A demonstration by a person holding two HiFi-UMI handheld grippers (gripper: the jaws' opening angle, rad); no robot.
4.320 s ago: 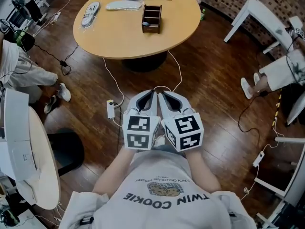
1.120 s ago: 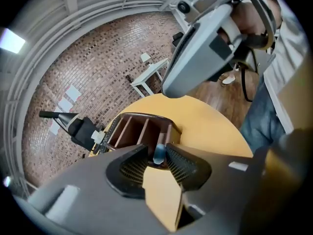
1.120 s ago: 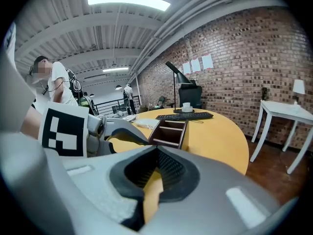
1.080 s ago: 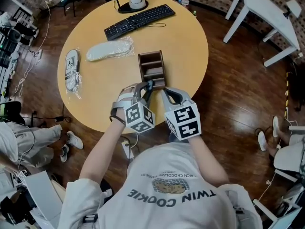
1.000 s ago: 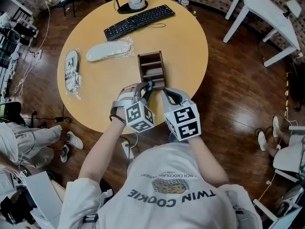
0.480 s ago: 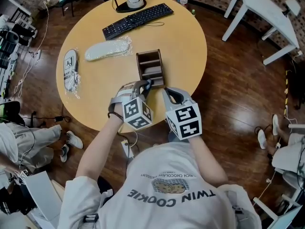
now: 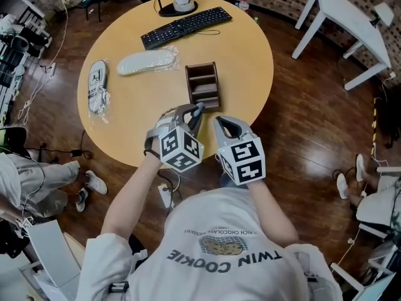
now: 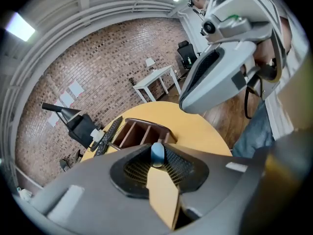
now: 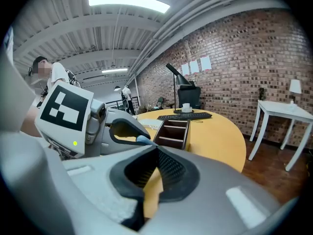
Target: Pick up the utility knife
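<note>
Jaws together, the right gripper (image 9: 156, 150) faces a wooden box (image 9: 175, 130) on the round table (image 9: 220, 140), with the left gripper (image 9: 139, 137) beside it pinching a blue knife (image 9: 143, 141).

Smooth matt wooden table (image 7: 125, 121), dark wooden organizer (image 7: 203, 86), glossy plank floor (image 7: 301, 137).

Table (image 7: 244, 55) plain yellow-tan. Box (image 7: 204, 86) dark brown. Keyboard (image 7: 186, 27) black. Floor (image 7: 301, 143) dark reddish-brown wood planks. Wall (image 9: 234, 62) red-brown brick, pale mortar lines. Left gripper (image 7: 198, 110) and right gripper (image 7: 221, 121) light grey; pads (image 9: 168, 168) black, fine mesh pattern. Cubes (image 7: 246, 162) white with black square markers. Knife (image 8: 157, 153) end light blue. Side table (image 7: 344, 11) white. Shirt (image 7: 219, 256) white, dark lettering, tan cookie print. Lamp (image 9: 178, 80) black.
</note>
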